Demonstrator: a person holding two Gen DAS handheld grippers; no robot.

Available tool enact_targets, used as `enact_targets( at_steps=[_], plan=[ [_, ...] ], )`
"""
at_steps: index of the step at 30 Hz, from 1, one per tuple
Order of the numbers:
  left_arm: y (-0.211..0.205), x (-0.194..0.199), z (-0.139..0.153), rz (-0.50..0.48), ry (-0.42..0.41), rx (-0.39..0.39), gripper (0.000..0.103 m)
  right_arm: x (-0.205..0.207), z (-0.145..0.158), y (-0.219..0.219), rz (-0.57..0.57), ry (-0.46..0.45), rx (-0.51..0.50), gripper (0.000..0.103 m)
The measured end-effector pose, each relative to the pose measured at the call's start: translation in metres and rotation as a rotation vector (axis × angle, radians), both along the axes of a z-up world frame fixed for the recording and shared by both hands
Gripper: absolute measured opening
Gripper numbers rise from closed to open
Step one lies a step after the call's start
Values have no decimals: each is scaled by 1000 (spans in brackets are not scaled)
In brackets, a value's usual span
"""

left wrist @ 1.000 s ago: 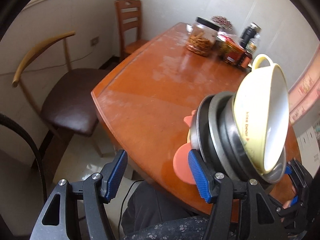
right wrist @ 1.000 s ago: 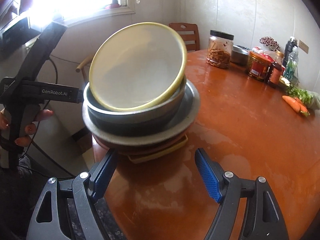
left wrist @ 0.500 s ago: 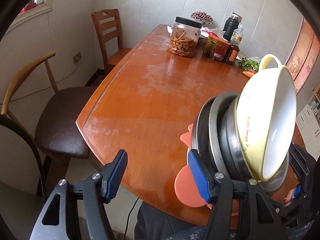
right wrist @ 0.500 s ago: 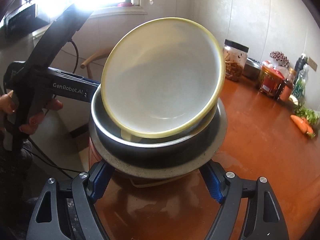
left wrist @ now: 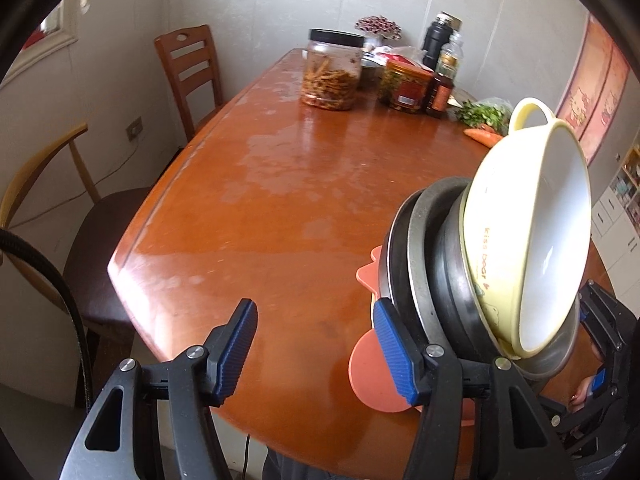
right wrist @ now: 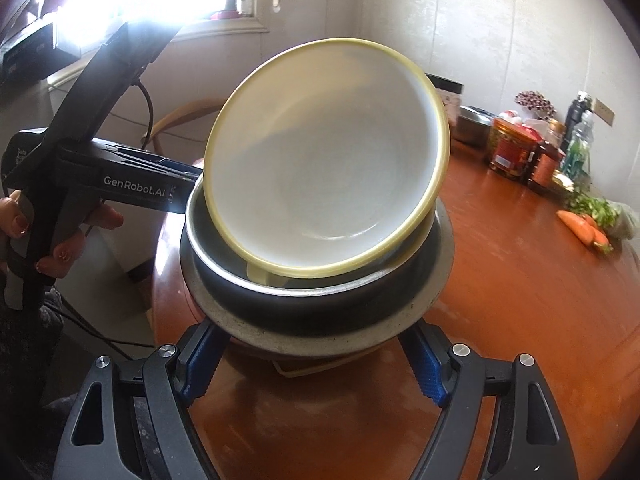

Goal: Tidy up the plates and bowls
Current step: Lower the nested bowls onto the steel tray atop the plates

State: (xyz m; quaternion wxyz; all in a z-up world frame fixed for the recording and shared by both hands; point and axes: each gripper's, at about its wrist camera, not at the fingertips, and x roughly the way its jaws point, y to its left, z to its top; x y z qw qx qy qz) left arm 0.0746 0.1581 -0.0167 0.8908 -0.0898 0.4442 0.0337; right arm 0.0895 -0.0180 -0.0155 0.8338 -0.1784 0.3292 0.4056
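Observation:
A stack of dishes stands on the orange-brown table (left wrist: 280, 208): a yellow bowl (right wrist: 324, 184) tilted on top, a dark metal bowl (right wrist: 312, 300), a grey metal plate (right wrist: 328, 340) and a salmon plastic plate (left wrist: 372, 376) at the bottom. My right gripper (right wrist: 310, 364) is wide open, its blue pads on either side of the stack's base. My left gripper (left wrist: 316, 356) is open and empty; its right pad (left wrist: 394, 356) lies against the stack's left side. The yellow bowl (left wrist: 532, 232) leans away from it.
Jars, bottles and a flask (left wrist: 404, 76) stand at the table's far end, with carrots and greens (right wrist: 588, 224) beside them. A wooden chair (left wrist: 188, 68) and a padded chair (left wrist: 92, 248) stand left of the table.
My right gripper has moved forward until its fingers flank the base of the stack. The left gripper's view has swung towards the table's far end; its jaws stay open.

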Motion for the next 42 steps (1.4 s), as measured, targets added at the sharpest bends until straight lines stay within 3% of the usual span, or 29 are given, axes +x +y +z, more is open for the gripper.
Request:
enact_targets(
  at_steps=[21,42],
  plan=[
    [-126,60,2,-211,33,52,60,15,2,-124,-244,18,57,82],
    [-173,105,-1,-231,43,46,60,44,0,-168,-368,28,86,83]
  ],
)
